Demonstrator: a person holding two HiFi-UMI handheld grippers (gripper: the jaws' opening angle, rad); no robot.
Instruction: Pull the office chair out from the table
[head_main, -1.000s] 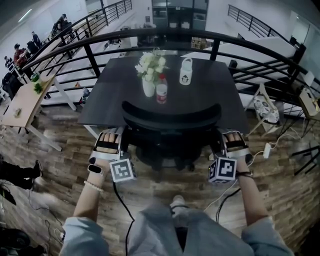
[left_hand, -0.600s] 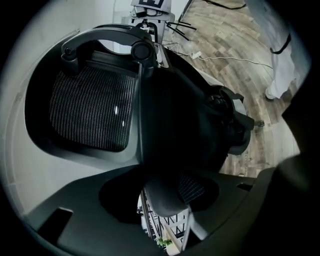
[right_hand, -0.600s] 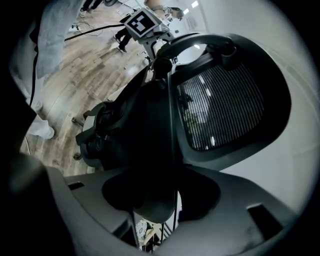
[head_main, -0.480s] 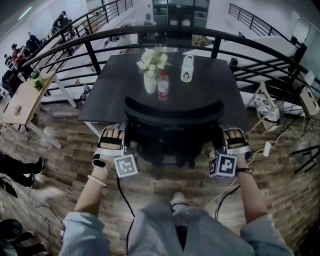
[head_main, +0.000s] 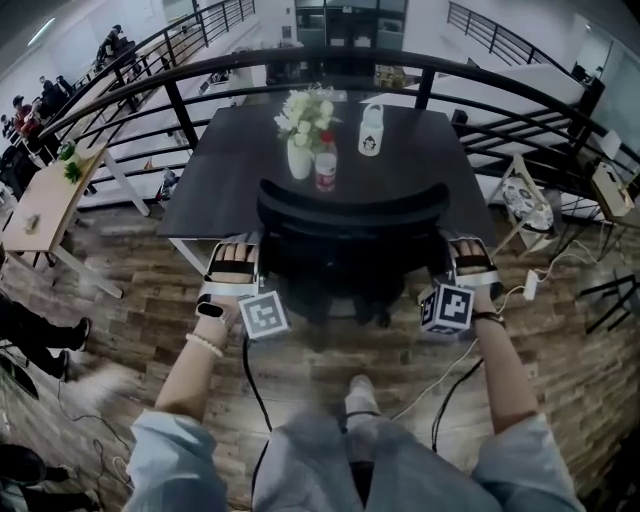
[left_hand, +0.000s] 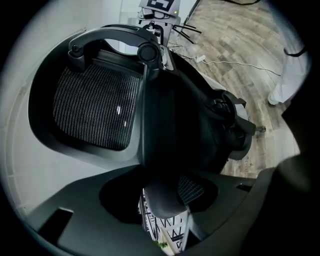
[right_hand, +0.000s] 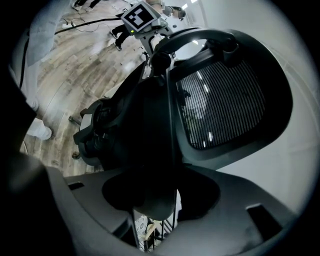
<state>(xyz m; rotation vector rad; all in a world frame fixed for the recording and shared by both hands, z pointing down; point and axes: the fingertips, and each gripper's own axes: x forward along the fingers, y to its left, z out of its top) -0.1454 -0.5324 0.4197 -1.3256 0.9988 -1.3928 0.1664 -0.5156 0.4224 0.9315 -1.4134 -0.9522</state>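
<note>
Compared with a second ago, the table (head_main: 420, 185) and the chair (head_main: 350, 225) stand alike, with the seat tucked under the front edge; only the two grippers sit slightly higher in the head view. The left gripper (left_hand: 162, 200) and the right gripper (right_hand: 155, 202) each pinch one side edge of the backrest. I judge the hold is made but the pull has hardly begun; next, both must draw back evenly. The chair wheels are hidden from above. A vase (head_main: 300, 155) and a bottle (head_main: 326, 172) stand just beyond the backrest.
</note>
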